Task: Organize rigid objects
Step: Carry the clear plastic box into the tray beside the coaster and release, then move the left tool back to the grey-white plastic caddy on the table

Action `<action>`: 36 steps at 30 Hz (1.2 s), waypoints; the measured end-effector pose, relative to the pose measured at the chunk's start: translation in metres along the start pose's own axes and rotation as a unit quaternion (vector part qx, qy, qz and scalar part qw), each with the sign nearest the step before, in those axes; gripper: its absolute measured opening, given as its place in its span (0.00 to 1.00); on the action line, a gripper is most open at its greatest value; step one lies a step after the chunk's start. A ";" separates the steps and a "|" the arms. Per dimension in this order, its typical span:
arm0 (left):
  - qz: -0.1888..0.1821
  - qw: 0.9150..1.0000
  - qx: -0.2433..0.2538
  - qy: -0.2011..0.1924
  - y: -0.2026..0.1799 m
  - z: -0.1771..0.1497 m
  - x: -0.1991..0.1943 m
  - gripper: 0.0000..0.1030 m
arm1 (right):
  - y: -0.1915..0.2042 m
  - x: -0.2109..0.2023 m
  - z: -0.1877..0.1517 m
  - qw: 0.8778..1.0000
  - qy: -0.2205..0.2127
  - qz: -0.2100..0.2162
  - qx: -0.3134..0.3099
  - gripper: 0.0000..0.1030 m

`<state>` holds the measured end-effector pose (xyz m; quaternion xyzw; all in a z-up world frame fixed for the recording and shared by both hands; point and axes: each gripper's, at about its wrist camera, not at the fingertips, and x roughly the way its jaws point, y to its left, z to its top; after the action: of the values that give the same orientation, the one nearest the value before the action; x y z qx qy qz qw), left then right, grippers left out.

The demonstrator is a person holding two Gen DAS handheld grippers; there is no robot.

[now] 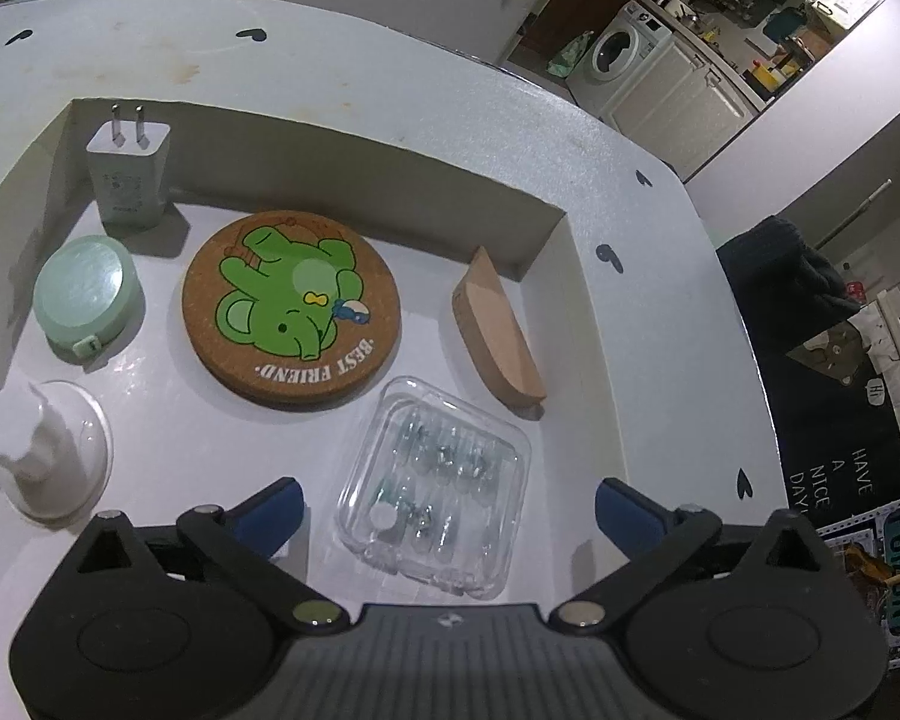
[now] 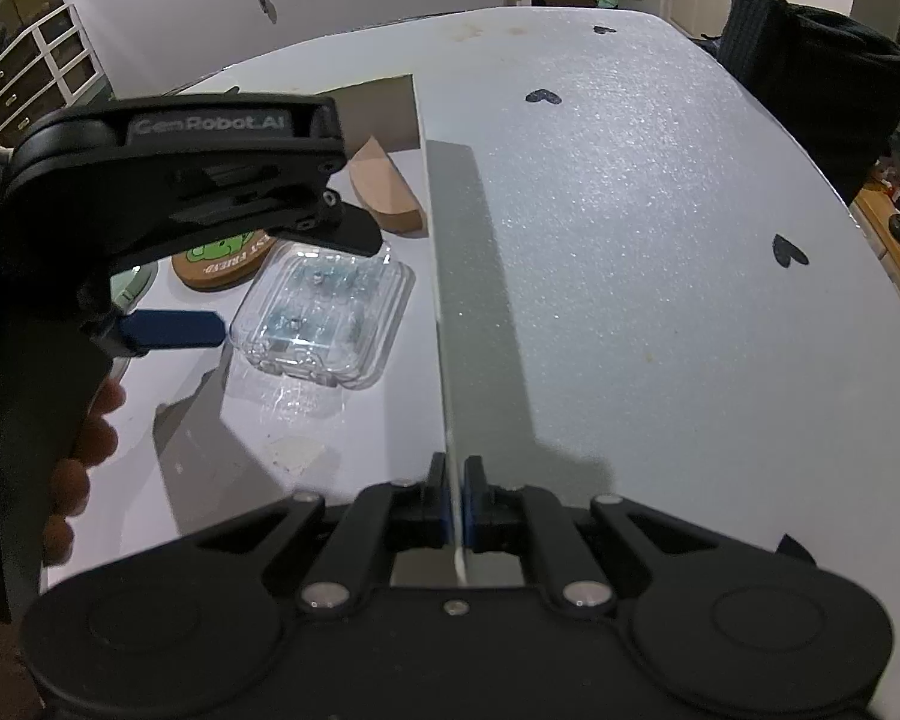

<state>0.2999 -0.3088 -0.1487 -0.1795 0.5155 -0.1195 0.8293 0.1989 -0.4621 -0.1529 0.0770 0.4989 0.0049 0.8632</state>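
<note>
A shallow white box (image 1: 588,324) sits on the table and holds several items. A clear plastic case (image 1: 432,480) lies flat on the box floor between the wide-spread blue fingers of my left gripper (image 1: 447,507), which is open and does not touch it. Beyond the case lie a round cork coaster (image 1: 291,306) with a green elephant and a curved wooden piece (image 1: 498,342). At the left are a white plug adapter (image 1: 127,180), a mint round tape measure (image 1: 87,300) and a white knob (image 1: 45,450). My right gripper (image 2: 457,480) is shut on the box's thin side wall (image 2: 444,312).
The white table (image 2: 660,240), dotted with black hearts, stretches to the right of the box. A dark cloth-covered chair (image 2: 810,72) stands at its far right edge. A washing machine (image 1: 618,48) is far behind. A person's hand (image 2: 84,438) holds the left gripper's handle.
</note>
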 end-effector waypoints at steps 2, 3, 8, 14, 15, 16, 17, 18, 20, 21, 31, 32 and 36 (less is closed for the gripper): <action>-0.001 1.000 0.000 -0.001 0.000 -0.001 -0.003 1.00 | 0.000 -0.001 -0.001 1.000 0.000 0.001 -0.001 0.05; -0.001 1.000 0.001 -0.002 0.000 -0.002 -0.004 1.00 | 0.000 -0.001 -0.001 1.000 -0.001 0.002 -0.002 0.05; -0.011 1.000 0.015 -0.009 -0.004 -0.005 -0.017 1.00 | -0.001 -0.002 -0.002 1.000 -0.001 0.004 -0.006 0.04; -0.025 0.998 0.041 -0.028 -0.009 -0.010 -0.039 1.00 | -0.001 -0.004 -0.004 1.000 -0.005 0.008 -0.012 0.04; -0.028 0.998 0.046 -0.032 -0.009 -0.011 -0.044 1.00 | -0.001 -0.004 -0.004 1.000 -0.005 0.008 -0.013 0.04; -0.031 0.997 0.054 -0.038 -0.009 -0.012 -0.050 1.00 | -0.001 -0.005 -0.005 1.000 -0.006 0.008 -0.014 0.04; -0.032 0.997 0.061 -0.044 -0.009 -0.012 -0.054 1.00 | -0.001 -0.005 -0.005 1.000 -0.006 0.009 -0.015 0.04; -0.034 0.996 0.070 -0.050 -0.009 -0.013 -0.060 1.00 | 0.000 -0.006 -0.006 1.000 -0.007 0.009 -0.016 0.04; -0.032 0.993 0.090 -0.064 -0.007 -0.014 -0.071 1.00 | 0.001 -0.006 -0.006 1.000 -0.007 0.008 -0.020 0.04; -0.029 0.992 0.098 -0.071 -0.005 -0.015 -0.077 1.00 | 0.002 -0.006 -0.006 1.000 -0.007 0.007 -0.022 0.04; 0.016 0.981 0.130 -0.142 0.039 -0.025 -0.133 1.00 | 0.001 -0.007 -0.006 1.000 -0.009 0.008 -0.026 0.04; 0.019 0.980 0.129 -0.148 0.045 -0.027 -0.138 1.00 | 0.001 -0.007 -0.006 1.000 -0.010 0.008 -0.028 0.04; 0.034 0.979 0.116 -0.165 0.073 -0.037 -0.152 1.00 | 0.001 -0.007 -0.006 0.999 -0.012 0.008 -0.033 0.04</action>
<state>0.2008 -0.1909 -0.0709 -0.0816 0.3603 -0.1189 0.9216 0.1902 -0.4605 -0.1494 0.0526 0.4871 0.0276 0.8713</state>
